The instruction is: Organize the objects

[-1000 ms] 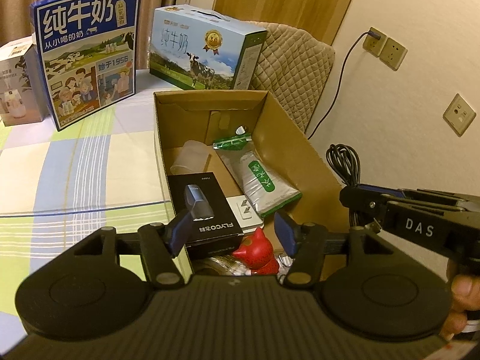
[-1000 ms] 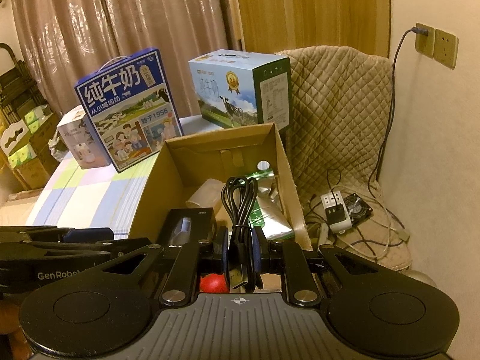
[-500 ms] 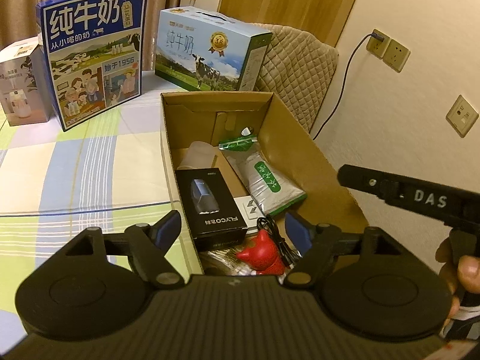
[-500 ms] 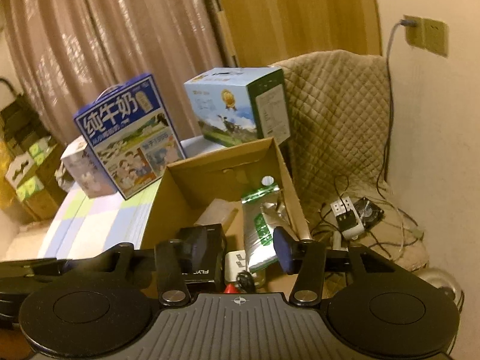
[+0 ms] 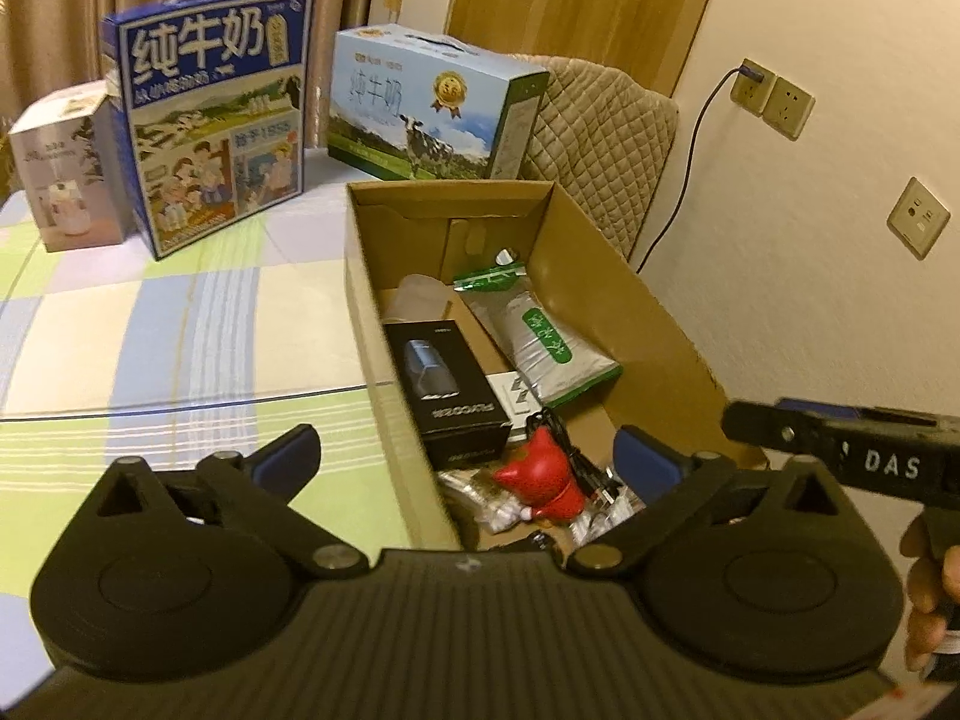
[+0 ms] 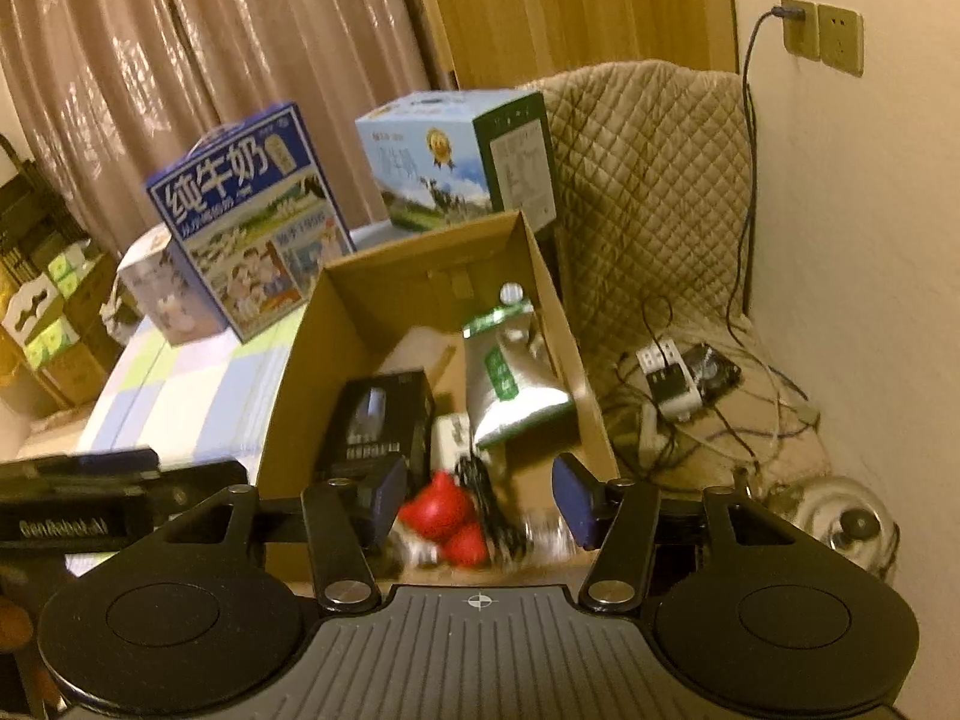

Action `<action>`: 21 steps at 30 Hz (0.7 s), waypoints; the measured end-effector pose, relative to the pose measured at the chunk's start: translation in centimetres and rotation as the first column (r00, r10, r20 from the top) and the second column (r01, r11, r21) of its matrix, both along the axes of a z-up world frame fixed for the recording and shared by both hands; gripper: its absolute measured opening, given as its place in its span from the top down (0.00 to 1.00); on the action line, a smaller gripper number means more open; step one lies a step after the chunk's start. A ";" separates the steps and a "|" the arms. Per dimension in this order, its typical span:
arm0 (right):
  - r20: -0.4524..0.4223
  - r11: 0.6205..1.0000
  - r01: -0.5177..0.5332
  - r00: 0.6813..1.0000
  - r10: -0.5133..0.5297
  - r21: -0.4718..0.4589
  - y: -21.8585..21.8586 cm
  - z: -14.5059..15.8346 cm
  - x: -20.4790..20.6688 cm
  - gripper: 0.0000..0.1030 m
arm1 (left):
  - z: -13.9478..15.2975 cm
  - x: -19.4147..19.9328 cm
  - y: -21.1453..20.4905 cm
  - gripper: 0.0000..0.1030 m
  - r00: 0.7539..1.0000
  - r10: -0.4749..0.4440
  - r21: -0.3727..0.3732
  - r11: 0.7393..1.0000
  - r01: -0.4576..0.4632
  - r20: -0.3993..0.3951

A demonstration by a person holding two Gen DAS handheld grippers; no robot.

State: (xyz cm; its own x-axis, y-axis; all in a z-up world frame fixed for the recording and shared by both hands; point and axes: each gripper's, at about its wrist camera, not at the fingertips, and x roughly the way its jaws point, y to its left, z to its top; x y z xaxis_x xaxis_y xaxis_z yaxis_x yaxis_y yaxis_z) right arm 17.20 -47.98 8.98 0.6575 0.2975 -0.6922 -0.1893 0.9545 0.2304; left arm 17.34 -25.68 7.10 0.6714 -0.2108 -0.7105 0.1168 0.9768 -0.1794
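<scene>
An open cardboard box (image 5: 606, 276) (image 6: 294, 384) stands on the checked tablecloth. In it lie a black product box (image 5: 447, 396) (image 6: 378, 420), a silver and green pouch (image 5: 546, 342) (image 6: 510, 384), a clear cup (image 5: 417, 297), a red horned toy (image 5: 543, 477) (image 6: 447, 519) and a black coiled cable (image 5: 576, 462) (image 6: 486, 495). My left gripper (image 5: 465, 459) is open and empty above the box's near end. My right gripper (image 6: 480, 501) is open and empty above the same end.
Two milk cartons (image 5: 216, 132) (image 5: 432, 114) and a small white box (image 5: 63, 174) stand at the back of the table. A quilted chair (image 6: 648, 192), a power strip with cables (image 6: 666, 381) and a kettle (image 6: 840, 516) lie to the right by the wall.
My right gripper held the coiled cable a second ago. It has opened, and the cable now lies in the box by the red toy. Both grippers have drawn back slightly.
</scene>
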 end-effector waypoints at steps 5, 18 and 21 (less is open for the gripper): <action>-0.037 0.999 -0.025 0.999 0.024 -0.028 0.2 -0.4 -2.9 0.46 | 0.2 -3.1 1.2 0.01 1.000 0.021 0.006 1.000 -0.021 0.020; -0.043 0.999 -0.010 0.999 0.008 -0.051 1.3 0.4 -9.6 0.26 | 1.7 -11.0 3.3 0.01 0.998 0.062 0.024 0.998 -0.063 0.016; -0.044 0.999 -0.013 0.999 0.011 -0.048 1.7 0.6 -10.7 0.26 | 1.7 -12.4 3.6 0.01 0.998 0.057 0.037 0.998 -0.058 0.015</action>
